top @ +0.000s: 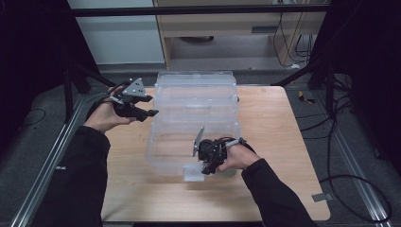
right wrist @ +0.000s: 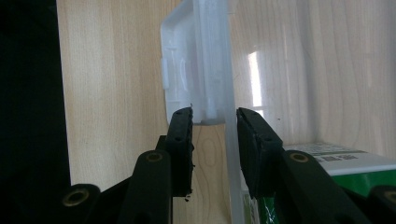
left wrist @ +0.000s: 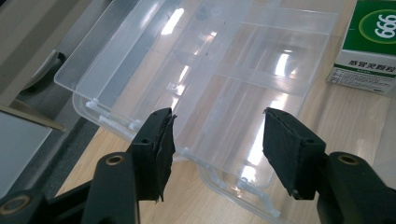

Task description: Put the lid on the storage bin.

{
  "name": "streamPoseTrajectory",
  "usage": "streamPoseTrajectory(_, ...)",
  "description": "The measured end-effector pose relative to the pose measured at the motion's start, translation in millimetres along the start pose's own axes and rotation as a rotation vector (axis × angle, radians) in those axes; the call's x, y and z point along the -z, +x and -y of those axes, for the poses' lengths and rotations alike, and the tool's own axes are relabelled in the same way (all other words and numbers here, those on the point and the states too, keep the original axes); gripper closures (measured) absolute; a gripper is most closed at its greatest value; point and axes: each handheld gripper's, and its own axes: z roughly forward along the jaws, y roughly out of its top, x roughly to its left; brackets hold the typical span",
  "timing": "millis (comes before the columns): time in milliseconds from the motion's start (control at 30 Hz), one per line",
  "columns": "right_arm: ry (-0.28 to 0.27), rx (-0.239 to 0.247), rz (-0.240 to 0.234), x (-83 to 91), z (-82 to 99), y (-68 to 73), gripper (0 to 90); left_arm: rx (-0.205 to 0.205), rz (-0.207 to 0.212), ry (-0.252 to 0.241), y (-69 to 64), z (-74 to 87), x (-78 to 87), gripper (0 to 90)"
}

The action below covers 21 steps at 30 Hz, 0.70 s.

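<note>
A clear plastic compartment box (top: 196, 101) lies open on the wooden table (top: 272, 127), its lid folded back toward the far side. My left gripper (top: 152, 106) hovers open at the box's left side; in the left gripper view its jaws (left wrist: 218, 135) frame the hinge edge of the box (left wrist: 224, 70) with nothing between them. My right gripper (top: 202, 166) sits at the box's near edge. In the right gripper view it (right wrist: 215, 116) is closed around the white latch (right wrist: 201, 70) and the front wall. A green and white carton (right wrist: 336, 163) lies just behind that wall.
The carton (left wrist: 369, 42) also appears past the far side of the box in the left gripper view. Bare wood lies to the right of the box and along the near edge. Dark floor, rails and cables (top: 350, 179) surround the table.
</note>
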Motion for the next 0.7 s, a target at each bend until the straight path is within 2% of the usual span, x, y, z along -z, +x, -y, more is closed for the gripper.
streamPoseTrajectory(33,0.0,0.001,0.0,0.0,0.0,0.0,67.2,0.014,-0.022,0.004,-0.2,-1.2,-0.3,43.8)
streamPoseTrajectory(100,0.002,-0.003,0.002,0.1,-0.2,0.2,67.3,0.045,-0.028,0.004,-2.0,-2.6,-1.7,44.4)
streamPoseTrajectory(167,0.003,0.001,0.0,0.2,-0.3,-0.3,67.2,0.091,0.008,0.002,-3.9,-4.6,-4.9,45.6)
streamPoseTrajectory(200,0.006,0.002,-0.001,0.3,-0.4,-0.3,67.2,0.059,-0.005,0.005,-1.1,-5.8,-5.4,45.7)
streamPoseTrajectory(233,0.004,0.003,0.003,0.0,-0.4,-0.1,67.2,0.018,0.007,0.003,3.1,-7.8,-7.3,45.9)
streamPoseTrajectory(267,0.005,0.002,0.003,0.1,-0.5,0.1,67.2,0.007,0.015,0.007,4.6,-8.7,-8.1,46.1)
streamPoseTrajectory(333,0.004,0.007,0.002,0.1,-0.3,-0.2,67.3,0.016,0.003,0.018,5.4,-10.3,-10.0,46.5)
streamPoseTrajectory(700,0.006,0.005,-0.005,0.2,-0.4,-0.7,67.3,-0.031,0.015,0.05,15.0,-20.0,-23.0,49.6)
